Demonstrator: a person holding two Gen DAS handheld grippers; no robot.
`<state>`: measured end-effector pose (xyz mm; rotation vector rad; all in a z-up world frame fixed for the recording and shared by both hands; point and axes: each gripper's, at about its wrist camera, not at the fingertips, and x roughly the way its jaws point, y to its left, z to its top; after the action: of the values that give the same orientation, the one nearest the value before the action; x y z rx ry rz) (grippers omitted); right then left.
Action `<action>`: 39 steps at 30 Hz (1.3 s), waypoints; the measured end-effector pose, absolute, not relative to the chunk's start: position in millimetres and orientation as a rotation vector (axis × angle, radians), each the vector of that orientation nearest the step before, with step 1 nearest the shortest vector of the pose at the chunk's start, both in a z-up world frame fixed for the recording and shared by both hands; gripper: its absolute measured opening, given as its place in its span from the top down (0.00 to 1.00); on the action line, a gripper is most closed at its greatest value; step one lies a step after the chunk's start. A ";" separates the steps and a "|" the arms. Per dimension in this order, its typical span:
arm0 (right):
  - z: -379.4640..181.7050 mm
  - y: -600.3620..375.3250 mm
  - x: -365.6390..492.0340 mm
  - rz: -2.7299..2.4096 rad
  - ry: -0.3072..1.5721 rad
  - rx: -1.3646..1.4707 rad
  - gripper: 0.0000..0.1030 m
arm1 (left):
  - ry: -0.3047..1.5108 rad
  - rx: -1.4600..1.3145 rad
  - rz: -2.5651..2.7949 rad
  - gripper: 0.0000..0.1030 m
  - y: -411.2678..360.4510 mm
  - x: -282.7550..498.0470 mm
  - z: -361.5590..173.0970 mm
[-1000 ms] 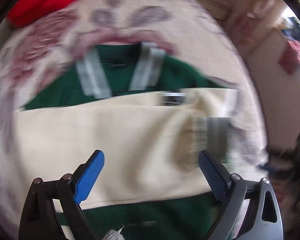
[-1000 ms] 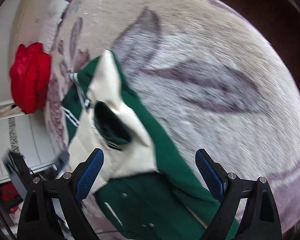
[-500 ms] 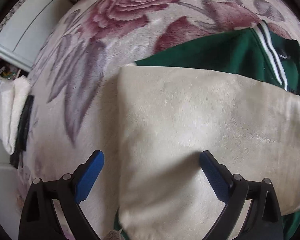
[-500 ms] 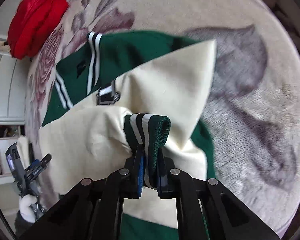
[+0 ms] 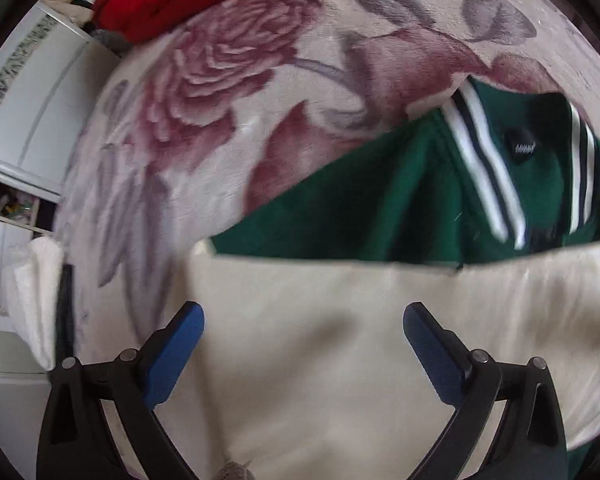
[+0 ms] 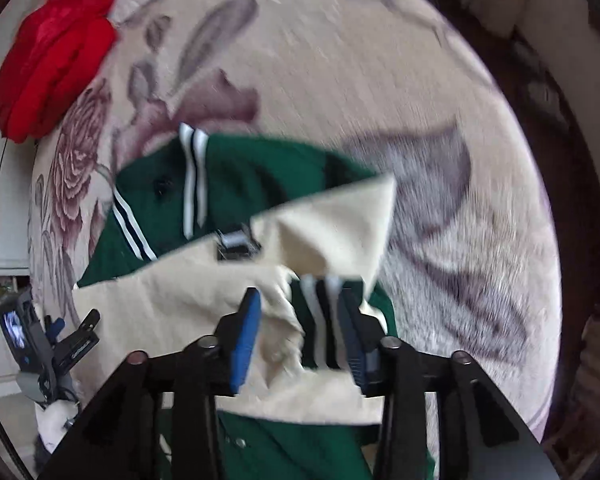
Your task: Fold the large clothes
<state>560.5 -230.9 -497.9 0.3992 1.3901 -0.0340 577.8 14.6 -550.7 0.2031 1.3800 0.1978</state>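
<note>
Right wrist only: striped cuff [image 6: 320,320] between fingers [image 6: 244,340].

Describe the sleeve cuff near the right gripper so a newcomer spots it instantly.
On the floral blanket lies a green jacket with cream sleeves. The cuff sits between the jaws of the right gripper, which have just been opening. It alone is a green ribbed band with white stripes ending a cream sleeve.

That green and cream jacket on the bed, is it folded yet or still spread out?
Partly folded: the jacket has both cream sleeves laid across its green body, collar still showing.
</note>
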 end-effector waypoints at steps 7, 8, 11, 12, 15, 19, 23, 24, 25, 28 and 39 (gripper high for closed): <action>-589.7 -165.9 646.7 0.057 1.549 0.501 0.46 | 1.526 0.107 0.009 0.03 -42.1 646.3 -597.0; -605.1 -156.0 655.7 0.067 1.580 0.499 0.46 | 1.533 0.134 0.004 0.07 -48.7 651.2 -603.9; -632.6 -139.3 666.1 0.052 1.630 0.478 0.40 | 1.504 0.187 -0.009 0.35 -63.0 659.0 -614.9; -637.1 -136.0 668.1 0.056 1.635 0.483 0.32 | 1.481 0.193 -0.003 0.40 -65.1 658.4 -613.6; -646.3 -125.6 671.0 0.042 1.657 0.444 0.27 | 1.436 0.197 0.033 0.72 -61.0 653.4 -606.7; -645.6 -114.1 670.7 -0.028 1.625 0.308 0.63 | 1.407 0.150 0.046 0.90 -47.0 652.5 -595.5; -634.2 -120.3 668.8 -0.057 1.580 0.368 0.79 | 1.401 0.090 0.058 0.91 -36.0 666.0 -583.4; -629.9 -122.4 669.4 -0.061 1.563 0.391 0.82 | 1.408 0.077 0.056 0.91 -33.8 670.2 -582.3; -626.5 -123.6 671.0 -0.064 1.551 0.406 0.83 | 1.415 0.068 0.056 0.91 -33.2 672.2 -582.5; -619.1 -126.7 679.5 -0.071 1.531 0.440 0.84 | 1.418 0.072 0.066 0.91 -30.9 681.9 -585.0; -584.3 -170.1 657.0 0.211 1.582 0.537 0.43 | 1.399 0.187 -0.033 0.62 -39.6 638.2 -555.8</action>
<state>657.0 -170.1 -584.3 0.5368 1.5815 0.2106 638.2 -39.6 -555.8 0.1866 1.3985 -0.0333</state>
